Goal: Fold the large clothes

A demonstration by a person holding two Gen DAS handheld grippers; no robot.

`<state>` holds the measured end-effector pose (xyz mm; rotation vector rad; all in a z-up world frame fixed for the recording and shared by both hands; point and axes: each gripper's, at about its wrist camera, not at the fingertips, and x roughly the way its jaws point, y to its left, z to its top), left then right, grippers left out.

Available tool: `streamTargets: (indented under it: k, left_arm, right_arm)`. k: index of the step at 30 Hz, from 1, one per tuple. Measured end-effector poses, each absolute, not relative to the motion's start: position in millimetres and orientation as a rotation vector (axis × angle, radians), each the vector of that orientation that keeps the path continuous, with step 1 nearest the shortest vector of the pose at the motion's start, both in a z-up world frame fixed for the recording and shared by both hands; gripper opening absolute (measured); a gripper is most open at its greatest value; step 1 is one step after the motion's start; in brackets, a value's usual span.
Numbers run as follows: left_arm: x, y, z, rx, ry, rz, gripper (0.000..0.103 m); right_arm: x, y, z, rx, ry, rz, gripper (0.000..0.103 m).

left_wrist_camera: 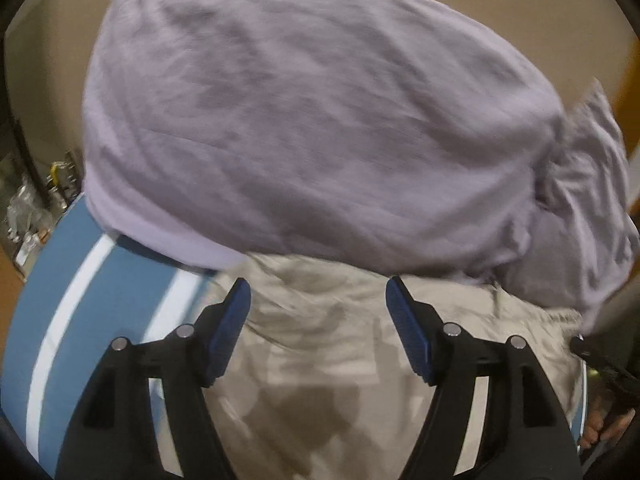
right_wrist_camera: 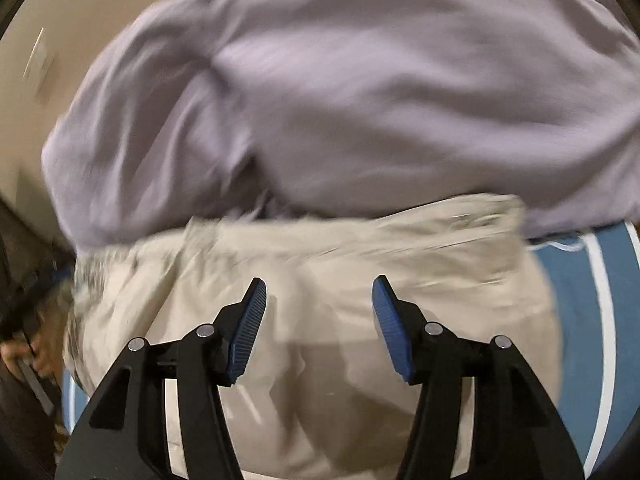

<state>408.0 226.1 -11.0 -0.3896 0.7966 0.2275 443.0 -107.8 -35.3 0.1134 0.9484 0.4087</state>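
Where the left wrist view looks down, left gripper (left_wrist_camera: 318, 300) spread wide, blue pads (left_wrist_camera: 408, 332) apart, nothing pinched between them, only beige garment (left_wrist_camera: 320, 360) lying below. Same in the right wrist view: right gripper (right_wrist_camera: 319, 300) released, ribbed blue pads (right_wrist_camera: 248, 328) standing clear of each other over that beige garment (right_wrist_camera: 320, 280), gripping nothing. Whether either set of tips brushes the cloth underneath: cannot tell.

Beyond the beige piece, lilac garment (left_wrist_camera: 312, 120) heaped in a big rounded mound, overlapping the beige one's far edge and hiding how far that edge runs. Bunched and knotted-looking at its right end in the left view, cut off by the lens rim there. In the right view the same lilac garment (right_wrist_camera: 380, 80) smeared by motion blur, folds hard to read, top and right side running out of frame.

Both garments resting on blue surface with white stripes (left_wrist_camera: 100, 300), visible only in slivers: to the left in the left view, at the right edge (right_wrist_camera: 580, 320) in the right view. Rest of it buried under fabric.

Plain tan background behind the mound. At the left view's lower right, a bit of a hand (left_wrist_camera: 608, 428) on a dark handle, mostly cropped. At its far left edge, small cluttered items, too tiny and warped to name. At the right view's left margin, dark shapes and something brownish, blurred past recognition.
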Motion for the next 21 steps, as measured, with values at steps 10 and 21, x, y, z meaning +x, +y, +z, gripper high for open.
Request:
streamTargets:
  k: [10,21]
  left_arm:
    - [402,143,-39,-0.309,0.837,0.051,0.070]
    - [412,106,-59,-0.240,0.825,-0.032,0.070]
  right_arm:
    - [448,-61,-78,-0.040,1.005,0.380,0.010]
    - [482,-64,-72,-0.034,0.908,0.268,0.004]
